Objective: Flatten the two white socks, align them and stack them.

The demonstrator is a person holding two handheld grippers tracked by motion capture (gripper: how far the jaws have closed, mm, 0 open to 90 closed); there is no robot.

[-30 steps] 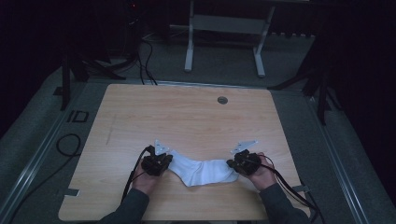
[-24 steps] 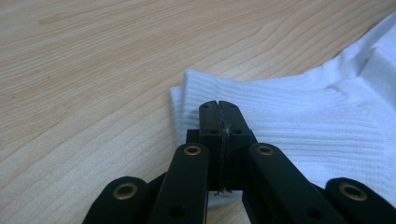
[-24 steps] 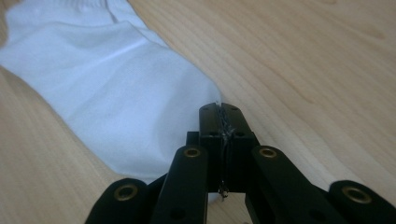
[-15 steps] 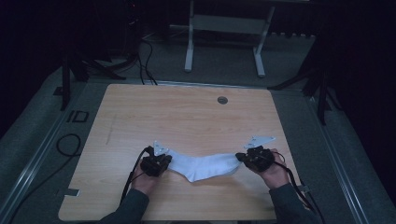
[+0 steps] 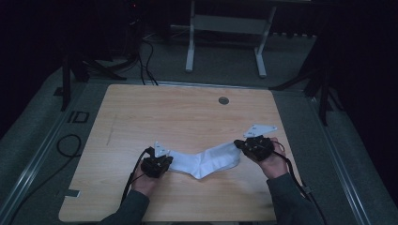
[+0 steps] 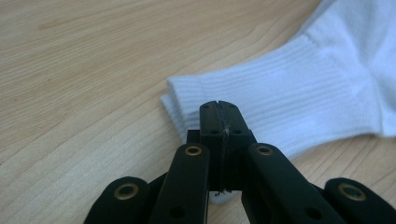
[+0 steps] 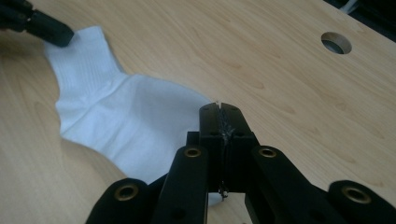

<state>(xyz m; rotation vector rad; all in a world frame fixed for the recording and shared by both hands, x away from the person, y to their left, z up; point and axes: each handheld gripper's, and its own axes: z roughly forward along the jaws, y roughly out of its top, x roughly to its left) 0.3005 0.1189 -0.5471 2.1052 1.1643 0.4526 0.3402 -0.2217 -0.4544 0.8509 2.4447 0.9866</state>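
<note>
A white sock (image 5: 206, 161) lies stretched along the near part of the wooden table (image 5: 187, 117), bent at the heel. My left gripper (image 5: 166, 162) is shut on its ribbed cuff (image 6: 289, 107), jaws pressed together (image 6: 218, 116) with the fabric edge between them. My right gripper (image 5: 238, 144) is shut on the toe end, jaws closed (image 7: 219, 116) over the sock (image 7: 135, 121). In the right gripper view the left gripper (image 7: 46, 28) sits at the far cuff end. The hands hold both grippers low on the tabletop.
A round cable hole (image 5: 224, 100) sits near the table's far edge, also in the right gripper view as the hole (image 7: 336, 43). Cables trail from both grippers toward the near edge. A metal stand (image 5: 225, 42) is on the floor beyond the table.
My right gripper has moved right and a little away, drawing the toe end with it, so the sock is pulled out longer. The left gripper has stayed in place.
</note>
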